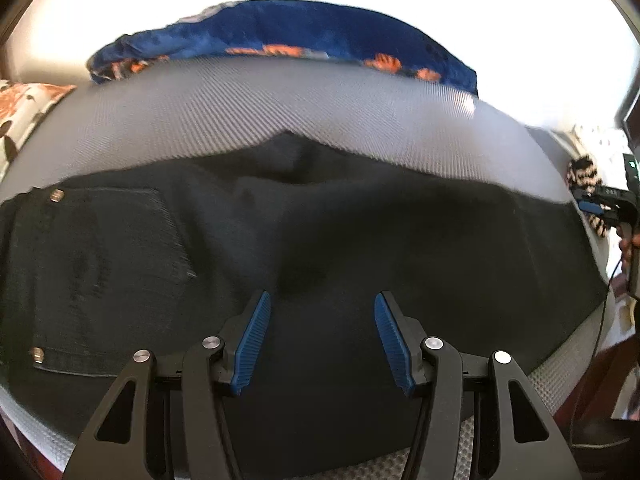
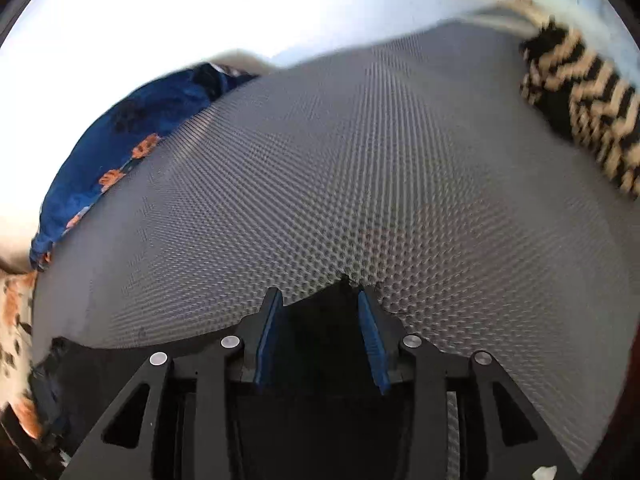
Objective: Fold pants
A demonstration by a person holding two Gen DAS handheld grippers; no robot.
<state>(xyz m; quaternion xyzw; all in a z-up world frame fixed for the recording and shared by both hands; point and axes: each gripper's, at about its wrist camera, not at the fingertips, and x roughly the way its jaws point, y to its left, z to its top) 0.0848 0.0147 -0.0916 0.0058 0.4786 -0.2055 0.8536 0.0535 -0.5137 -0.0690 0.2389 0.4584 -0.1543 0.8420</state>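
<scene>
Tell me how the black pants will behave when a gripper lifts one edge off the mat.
The black pants will probably drape and sag, since the cloth already lies in soft wrinkles. The riveted pocket suggests denim, so likely heavy for its size. The dimpled grey mat looks grippy, so dragging may bunch the fabric rather than slide it.

Left wrist view looked forward and down along its gripper's fingers, close above the dark pants [image 1: 320, 240], toward the far edge of the grey textured mat [image 1: 280, 100]. Right wrist view sat low at the pants' edge [image 2: 320, 320], facing across the mat. Both views shared the mat, the blue floral cloth [image 1: 280, 28] and the striped fabric [image 2: 580, 100].
</scene>
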